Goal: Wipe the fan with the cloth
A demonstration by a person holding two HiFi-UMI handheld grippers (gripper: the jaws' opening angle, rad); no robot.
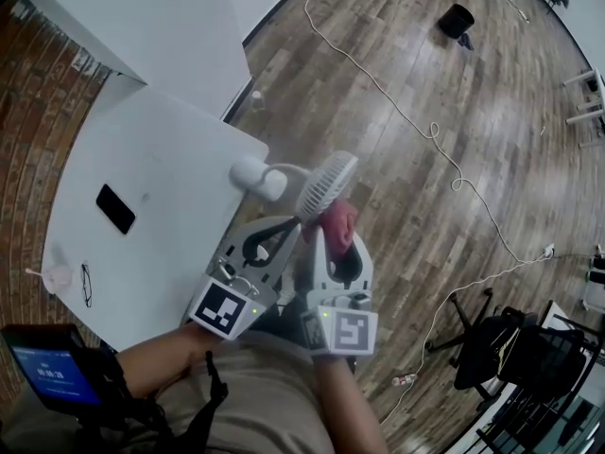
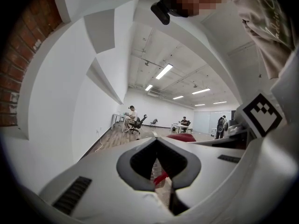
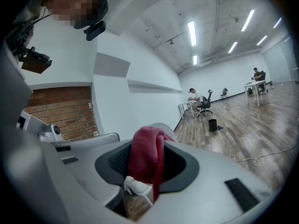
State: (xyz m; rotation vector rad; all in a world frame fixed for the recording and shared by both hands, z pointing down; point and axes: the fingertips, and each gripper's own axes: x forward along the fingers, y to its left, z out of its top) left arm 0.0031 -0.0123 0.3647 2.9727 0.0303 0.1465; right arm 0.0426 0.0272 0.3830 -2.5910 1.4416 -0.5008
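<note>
A small white fan [image 1: 326, 185] hangs off the corner of the white table [image 1: 142, 178], with its round base [image 1: 257, 178] over that corner. My left gripper [image 1: 299, 223] is shut, its tips pinching the lower rim of the fan's grille. In the left gripper view the jaws [image 2: 155, 139] meet, with a sliver of grille at the tips and red cloth [image 2: 161, 176] showing below them. My right gripper [image 1: 321, 237] is shut on the bunched red cloth [image 1: 337, 221] and holds it against the fan head. In the right gripper view the cloth [image 3: 147, 157] fills the jaws and hides most of the fan [image 3: 163, 125].
A black phone [image 1: 115, 208], glasses [image 1: 86, 284] and a small pink item [image 1: 57, 277] lie on the table. A white cable [image 1: 416, 121] runs over the wood floor. A black bin [image 1: 457, 20] stands far off, and an office chair [image 1: 492, 348] stands at the lower right.
</note>
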